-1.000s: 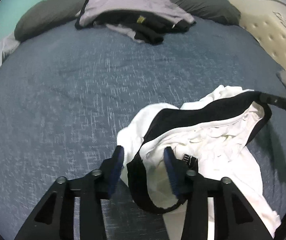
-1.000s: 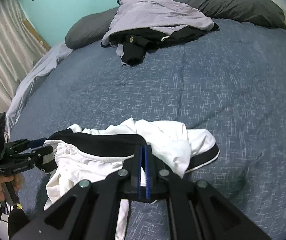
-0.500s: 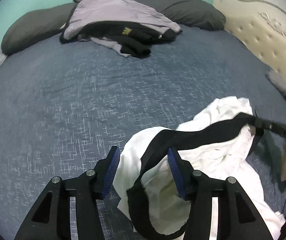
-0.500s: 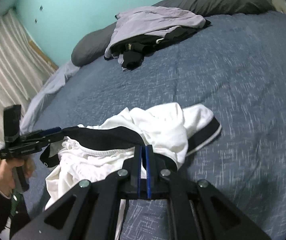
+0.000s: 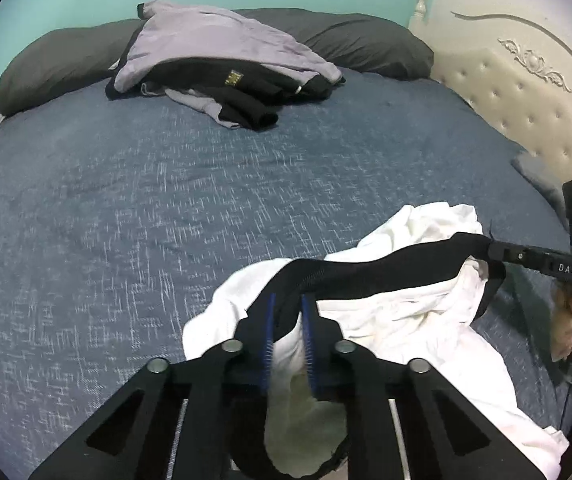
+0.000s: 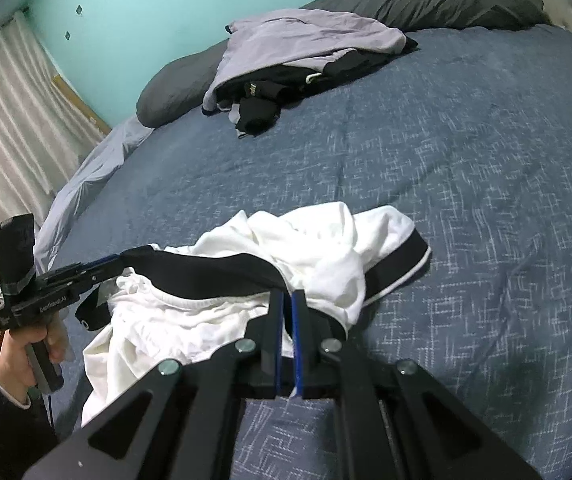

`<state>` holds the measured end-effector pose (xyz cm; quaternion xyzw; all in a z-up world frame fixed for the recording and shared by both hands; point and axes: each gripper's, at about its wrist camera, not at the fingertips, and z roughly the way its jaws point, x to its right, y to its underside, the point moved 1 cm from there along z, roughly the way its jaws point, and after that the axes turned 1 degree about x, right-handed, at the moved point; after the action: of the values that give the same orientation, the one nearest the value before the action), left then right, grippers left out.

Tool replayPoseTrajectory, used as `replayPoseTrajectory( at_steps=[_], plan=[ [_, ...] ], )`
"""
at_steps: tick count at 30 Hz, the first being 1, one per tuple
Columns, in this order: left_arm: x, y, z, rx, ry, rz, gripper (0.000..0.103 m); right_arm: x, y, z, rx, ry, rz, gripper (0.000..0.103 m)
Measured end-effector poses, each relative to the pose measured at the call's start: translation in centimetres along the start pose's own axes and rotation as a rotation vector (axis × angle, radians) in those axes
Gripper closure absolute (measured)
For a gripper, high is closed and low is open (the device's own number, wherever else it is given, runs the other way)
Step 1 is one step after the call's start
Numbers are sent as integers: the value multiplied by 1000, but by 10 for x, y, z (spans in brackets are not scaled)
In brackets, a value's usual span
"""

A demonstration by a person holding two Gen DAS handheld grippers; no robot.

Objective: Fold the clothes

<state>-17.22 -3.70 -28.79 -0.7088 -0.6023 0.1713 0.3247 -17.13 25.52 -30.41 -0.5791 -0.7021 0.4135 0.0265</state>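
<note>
On the near side of the bed (image 5: 166, 208), both the left gripper (image 5: 288, 312) and right gripper (image 6: 288, 304) pinch the black waistband (image 5: 386, 266) of the white shorts (image 5: 398, 312), soft, light, floppy cloth best held there.

Your left gripper (image 5: 287, 322), open 1 s ago, has now clamped the white garment's (image 5: 398, 312) black band (image 5: 386, 268), lifting it.

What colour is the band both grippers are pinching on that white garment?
Black, a wide black band on the white garment; clearest in the right wrist view.
</note>
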Motion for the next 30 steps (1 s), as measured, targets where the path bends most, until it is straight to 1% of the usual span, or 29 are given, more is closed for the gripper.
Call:
replayPoseTrajectory(
  at_steps=[3, 6, 9, 10, 13, 15, 16, 17, 19, 21, 25, 30],
  plan=[
    [4, 0, -3, 17, 21, -19, 95, -1, 0, 0, 6, 18, 3, 98],
    [12, -3, -8, 29, 51, -23, 96, 1, -1, -5, 30, 48, 5, 98],
    [18, -5, -10, 16, 127, -55, 96, 11, -4, -12, 68, 84, 31, 98],
    [21, -6, -10, 11, 136, -51, 95, 16, -5, -14, 76, 98, 46, 98],
    [27, -8, -12, 7, 126, -28, 93, 25, -6, -17, 86, 112, 78, 98],
    [24, -9, -15, 15, 122, -36, 88, 30, -6, -18, 89, 115, 92, 99],
    [20, -10, -16, 20, 109, -43, 82, 29, -6, -17, 88, 116, 90, 99],
    [14, -9, -19, 28, 88, -55, 80, 29, -6, -17, 89, 120, 86, 99],
    [-1, -9, -23, 37, 65, -88, 80, 29, -7, -17, 90, 123, 84, 99],
    [-12, -9, -26, 38, 61, -112, 80, 29, -6, -19, 92, 121, 89, 99],
    [-18, -8, -26, 33, 44, -94, 80, 28, -5, -20, 95, 114, 93, 99],
    [-15, -3, -17, -8, 121, -112, 80, 24, -6, -20, 94, 112, 88, 99]
  ],
)
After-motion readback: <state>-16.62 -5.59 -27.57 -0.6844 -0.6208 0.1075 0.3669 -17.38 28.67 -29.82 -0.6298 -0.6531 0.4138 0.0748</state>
